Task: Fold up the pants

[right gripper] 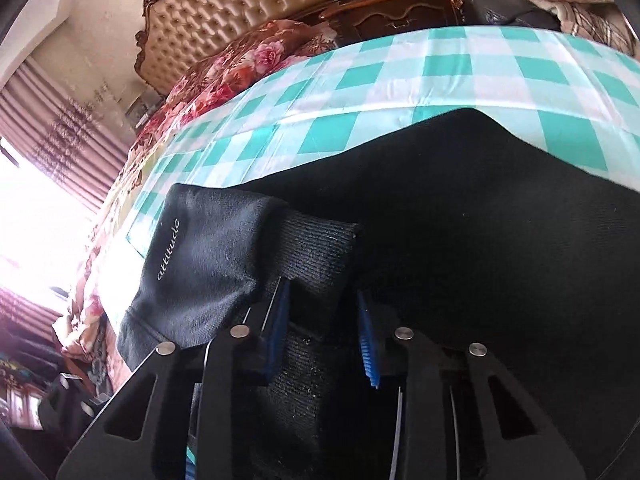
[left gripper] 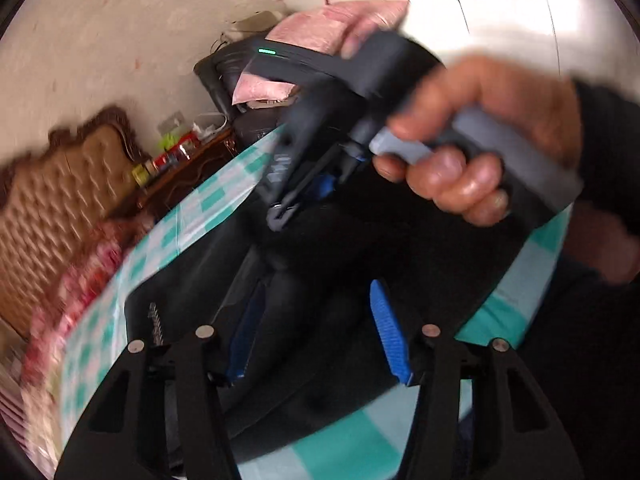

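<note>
Black pants lie across the green-and-white checked cloth. One leg end with a ribbed cuff and the word "attitude" is lifted. My right gripper has its blue pads pressed on that cuff, shut on it. In the blurred left wrist view, a hand holds the right gripper over the pants. My left gripper sits low over the black fabric. Its blue pads stand well apart, with a fold of the pants running between them but no visible pinch.
A tufted headboard and a floral quilt sit beyond the cloth. A dark wooden nightstand carries small packets. Pink pillows rest on a black chair. Curtains and a bright window are at the left.
</note>
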